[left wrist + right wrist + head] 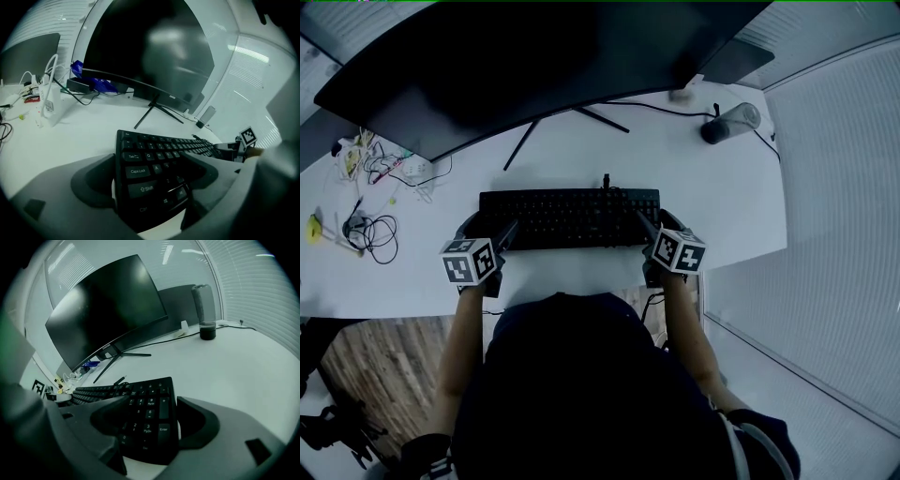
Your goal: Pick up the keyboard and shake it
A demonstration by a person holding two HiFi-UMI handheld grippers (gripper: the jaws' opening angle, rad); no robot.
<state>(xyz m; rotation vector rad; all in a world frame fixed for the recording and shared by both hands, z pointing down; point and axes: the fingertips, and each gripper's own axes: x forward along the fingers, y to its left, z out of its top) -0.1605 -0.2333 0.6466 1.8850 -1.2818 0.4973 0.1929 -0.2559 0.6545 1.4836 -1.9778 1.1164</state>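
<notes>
Straddled the keyboard [572, 217] ends with left gripper [487, 228] and right gripper [663, 223] gaping, unclamped; risked dropping it if shaken on shallow corner bites.

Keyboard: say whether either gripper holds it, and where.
Not gripped yet, it seems. The left gripper straddles the keyboard at its left end, the right gripper at its right end; desk shows between each outer jaw and the keyboard edge.

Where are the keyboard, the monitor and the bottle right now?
keyboard [570, 217]: head view, middle of its key field.
monitor [534, 56]: head view, middle of its dark curved body.
bottle [205, 305]: right gripper view, its clear wall above the dark base.
</notes>
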